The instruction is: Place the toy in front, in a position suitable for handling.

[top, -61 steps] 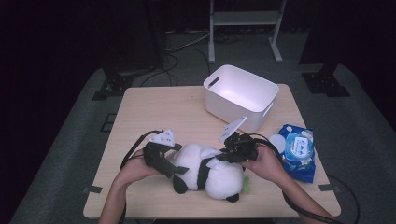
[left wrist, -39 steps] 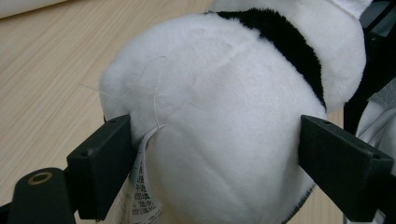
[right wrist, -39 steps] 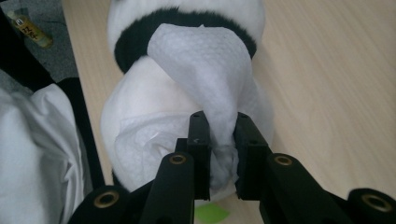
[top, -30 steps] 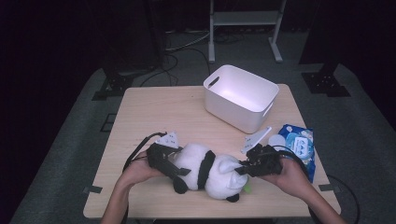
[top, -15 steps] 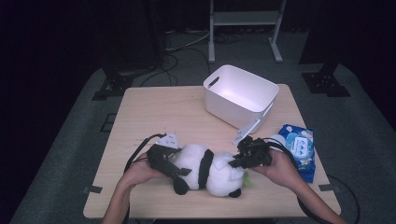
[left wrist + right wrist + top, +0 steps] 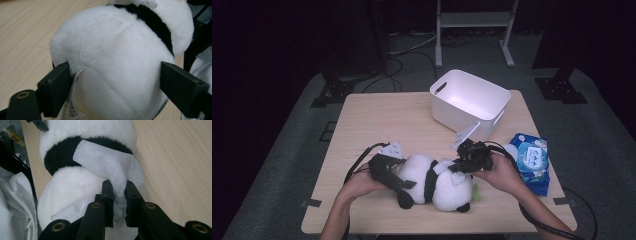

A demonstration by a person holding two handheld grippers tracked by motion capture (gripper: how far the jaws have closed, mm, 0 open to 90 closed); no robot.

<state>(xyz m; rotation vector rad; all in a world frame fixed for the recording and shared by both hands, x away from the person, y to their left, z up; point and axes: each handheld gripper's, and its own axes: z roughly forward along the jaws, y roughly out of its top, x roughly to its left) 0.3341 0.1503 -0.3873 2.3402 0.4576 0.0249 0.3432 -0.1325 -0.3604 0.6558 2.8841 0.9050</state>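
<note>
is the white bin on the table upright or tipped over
Upright. In the high view the white bin stands on its base on the table, open top facing up, with its inside wall showing.

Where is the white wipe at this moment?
The white wipe lies on the toy panda, pinched by the right gripper.

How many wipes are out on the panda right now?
1: a white wipe pinched in the right gripper, draped over the plush panda. More may be hidden inside the blue pack at the table's right.
</note>
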